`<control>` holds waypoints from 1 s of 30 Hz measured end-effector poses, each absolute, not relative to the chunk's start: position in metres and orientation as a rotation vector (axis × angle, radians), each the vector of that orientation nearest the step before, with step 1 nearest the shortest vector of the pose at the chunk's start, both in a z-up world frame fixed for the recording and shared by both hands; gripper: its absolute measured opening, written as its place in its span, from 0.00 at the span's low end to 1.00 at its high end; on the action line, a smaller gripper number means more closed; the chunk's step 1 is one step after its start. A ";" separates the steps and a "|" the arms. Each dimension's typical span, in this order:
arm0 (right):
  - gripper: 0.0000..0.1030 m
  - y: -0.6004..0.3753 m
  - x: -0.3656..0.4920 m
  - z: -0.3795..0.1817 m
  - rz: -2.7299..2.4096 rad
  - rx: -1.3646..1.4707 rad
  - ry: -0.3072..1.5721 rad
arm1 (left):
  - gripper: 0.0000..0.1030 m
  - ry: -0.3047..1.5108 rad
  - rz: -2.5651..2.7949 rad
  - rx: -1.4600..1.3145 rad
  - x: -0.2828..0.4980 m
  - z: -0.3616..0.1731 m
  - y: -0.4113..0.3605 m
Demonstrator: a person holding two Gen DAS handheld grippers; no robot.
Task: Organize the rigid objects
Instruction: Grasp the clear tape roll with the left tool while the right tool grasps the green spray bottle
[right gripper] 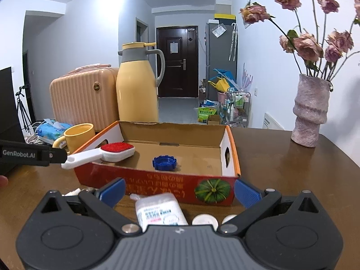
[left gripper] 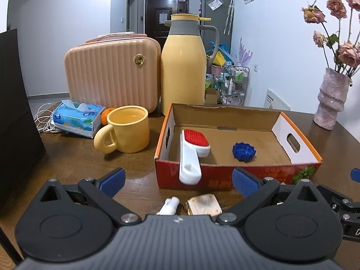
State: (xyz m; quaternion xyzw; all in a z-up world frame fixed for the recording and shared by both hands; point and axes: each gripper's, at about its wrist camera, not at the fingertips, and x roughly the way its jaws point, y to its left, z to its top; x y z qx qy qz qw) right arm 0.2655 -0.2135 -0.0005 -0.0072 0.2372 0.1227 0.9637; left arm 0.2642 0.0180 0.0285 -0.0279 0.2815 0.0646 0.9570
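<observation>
An open cardboard box (left gripper: 294, 157) (right gripper: 231, 148) stands on the brown table. In it lie a red-and-white brush (left gripper: 193, 148) (right gripper: 108, 151), its handle over the front wall, and a blue bottle cap (left gripper: 244, 151) (right gripper: 164, 162). My left gripper (left gripper: 177, 180) is open and empty before the box, above a small white tube (left gripper: 169, 205) and a pale square object (left gripper: 203, 204). My right gripper (right gripper: 178, 190) is open and empty, above a white labelled bottle (right gripper: 160, 209) and two white round lids (right gripper: 204, 221).
A yellow mug (left gripper: 128, 132) (right gripper: 75, 137), a tissue pack (left gripper: 76, 117), an orange (left gripper: 105, 114), a pink case (left gripper: 112, 76) and a yellow thermos (left gripper: 183, 67) stand left of and behind the box. A pink vase (left gripper: 331, 99) (right gripper: 309, 112) of roses stands at the right.
</observation>
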 end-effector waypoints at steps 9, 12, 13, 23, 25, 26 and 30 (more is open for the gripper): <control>1.00 -0.234 0.232 -0.014 0.226 -0.019 0.479 | 1.00 0.574 0.091 -0.089 0.232 0.015 0.028; 1.00 -0.237 0.223 -0.020 0.229 -0.041 0.481 | 1.00 0.573 0.093 -0.080 0.222 0.009 0.030; 1.00 -0.238 0.220 -0.022 0.230 -0.048 0.483 | 1.00 0.569 0.094 -0.075 0.218 0.008 0.029; 1.00 -0.240 0.198 -0.038 0.233 -0.051 0.518 | 1.00 0.579 0.065 -0.056 0.191 -0.015 0.026; 1.00 -0.239 0.197 -0.040 0.233 -0.049 0.526 | 1.00 0.582 0.058 -0.055 0.189 -0.020 0.026; 1.00 -0.239 0.196 -0.041 0.231 -0.050 0.532 | 1.00 0.584 0.055 -0.057 0.188 -0.022 0.026; 1.00 -0.238 0.200 -0.044 0.208 -0.037 0.555 | 1.00 0.588 0.054 -0.060 0.188 -0.030 0.026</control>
